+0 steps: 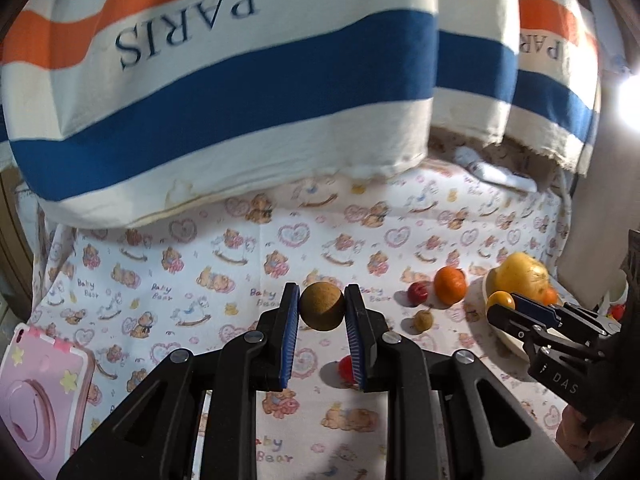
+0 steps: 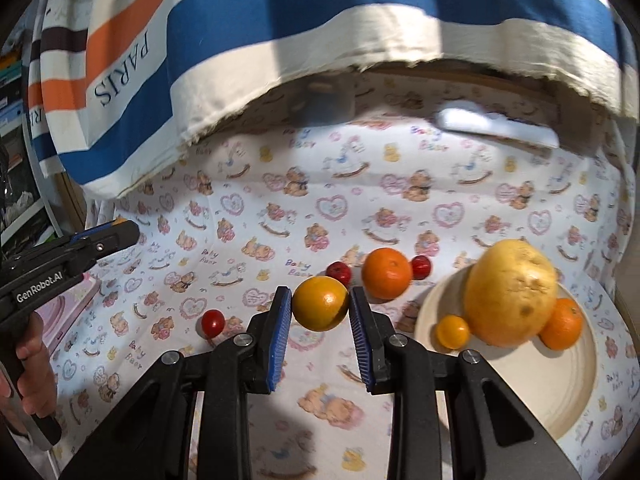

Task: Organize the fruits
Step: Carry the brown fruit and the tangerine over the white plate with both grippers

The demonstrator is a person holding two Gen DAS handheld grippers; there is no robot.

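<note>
My left gripper point(image 1: 322, 310) is shut on a round brown fruit point(image 1: 322, 307) and holds it above the bear-print cloth. My right gripper point(image 2: 320, 308) is shut on a yellow-orange citrus point(image 2: 320, 309), also lifted; it shows at the right of the left wrist view point(image 1: 520, 308). A cream plate point(image 2: 520, 380) at the right holds a big yellow pomelo point(image 2: 512, 292), a small yellow fruit point(image 2: 452, 332) and a small orange point(image 2: 562, 324). Loose on the cloth lie an orange point(image 2: 387, 273), two small red fruits point(image 2: 339, 272) point(image 2: 421, 267), a red tomato point(image 2: 213, 322) and a small brown fruit point(image 1: 423, 320).
A striped "PARIS" cloth point(image 1: 224, 92) hangs over the back of the surface. A pink tablet case point(image 1: 36, 400) lies at the left front. A white folded item point(image 2: 496, 128) lies at the back right. Shelving point(image 2: 12, 152) stands at the far left.
</note>
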